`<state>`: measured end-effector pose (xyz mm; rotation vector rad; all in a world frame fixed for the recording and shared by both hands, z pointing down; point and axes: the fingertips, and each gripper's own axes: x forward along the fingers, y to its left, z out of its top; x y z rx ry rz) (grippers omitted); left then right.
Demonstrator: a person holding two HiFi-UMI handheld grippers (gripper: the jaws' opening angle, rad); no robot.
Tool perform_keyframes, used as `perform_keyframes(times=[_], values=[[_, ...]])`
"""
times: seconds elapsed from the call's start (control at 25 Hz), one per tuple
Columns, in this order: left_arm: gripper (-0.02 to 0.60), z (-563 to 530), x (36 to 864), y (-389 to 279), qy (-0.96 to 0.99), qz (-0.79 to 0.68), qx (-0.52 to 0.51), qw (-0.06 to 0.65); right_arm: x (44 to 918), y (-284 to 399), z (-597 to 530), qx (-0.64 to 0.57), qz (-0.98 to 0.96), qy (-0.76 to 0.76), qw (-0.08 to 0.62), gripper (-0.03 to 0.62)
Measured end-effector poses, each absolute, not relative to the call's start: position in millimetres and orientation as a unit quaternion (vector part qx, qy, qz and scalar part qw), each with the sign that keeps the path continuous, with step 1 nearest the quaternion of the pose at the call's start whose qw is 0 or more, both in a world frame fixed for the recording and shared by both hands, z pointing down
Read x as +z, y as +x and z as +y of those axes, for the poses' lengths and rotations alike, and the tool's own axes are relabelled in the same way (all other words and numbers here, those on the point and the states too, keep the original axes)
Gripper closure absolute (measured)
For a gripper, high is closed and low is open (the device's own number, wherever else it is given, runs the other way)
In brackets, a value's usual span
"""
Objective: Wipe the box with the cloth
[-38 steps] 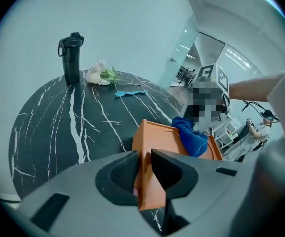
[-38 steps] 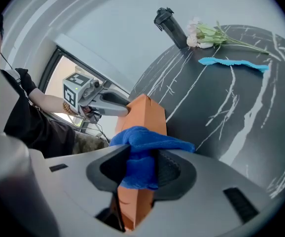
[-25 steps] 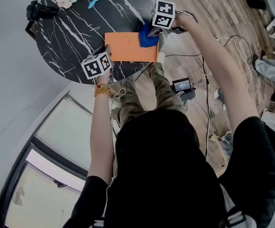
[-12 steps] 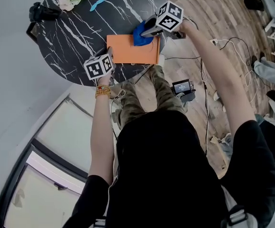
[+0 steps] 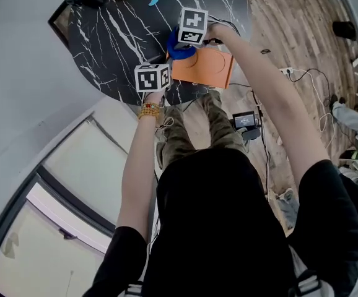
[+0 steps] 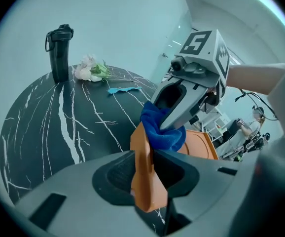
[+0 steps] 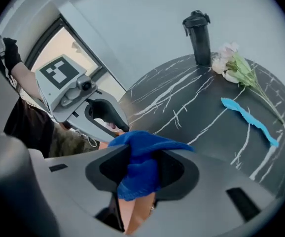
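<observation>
Box [image 5: 205, 68]: orange, flat, at the near edge of the table [image 5: 117, 36].
Cloth [image 5: 175, 49]: blue, bunched, on the box's far left corner.

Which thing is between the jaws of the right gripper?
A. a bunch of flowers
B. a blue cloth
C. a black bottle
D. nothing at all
B: in the right gripper view the blue cloth is pinched between the jaws of the right gripper, which have just been opening a little.

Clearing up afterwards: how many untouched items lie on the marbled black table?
3: a tall black flask at the far edge, pale flowers beside it, a light-blue strip nearer the orange box.
</observation>
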<state>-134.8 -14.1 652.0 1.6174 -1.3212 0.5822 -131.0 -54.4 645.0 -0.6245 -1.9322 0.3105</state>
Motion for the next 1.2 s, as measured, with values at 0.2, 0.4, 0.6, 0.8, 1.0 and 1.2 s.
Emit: perform_keyframes(times=[0.2,0.4,0.6,0.8,1.0,1.2], values=[[0.479,-10.9,654.0,-134.5,0.660,-0.535,0.221,0.478,650.2,-131.7,-52.6,0.134,-0.782,-0.256,0.552,0.455],[0.472,-13.3,652.3,-137.0,0.657,-0.528,0.232,0.486,652.3,-117.5,-58.5,0.168,-0.786,-0.242,0.543,0.473],[0.488,-12.0,653.3,-134.8,0.654,-0.540,0.222,0.481,654.7,-81.9,-63.7,0.195,-0.792,-0.220,0.535,0.477],[0.492,-11.9,656.4,-132.2,0.654,-0.523,0.212,0.504,652.2,-44.7,-65.7,0.206,-0.805,-0.190,0.523,0.477],[0.494,-11.1,657.5,-129.7,0.655,-0.519,0.224,0.502,656.5,14.4,-67.5,0.203,-0.793,-0.174,0.548,0.479],[0.497,-11.9,659.2,-136.2,0.651,-0.518,0.211,0.513,658.5,34.4,-72.0,0.204,-0.805,-0.134,0.540,0.477]])
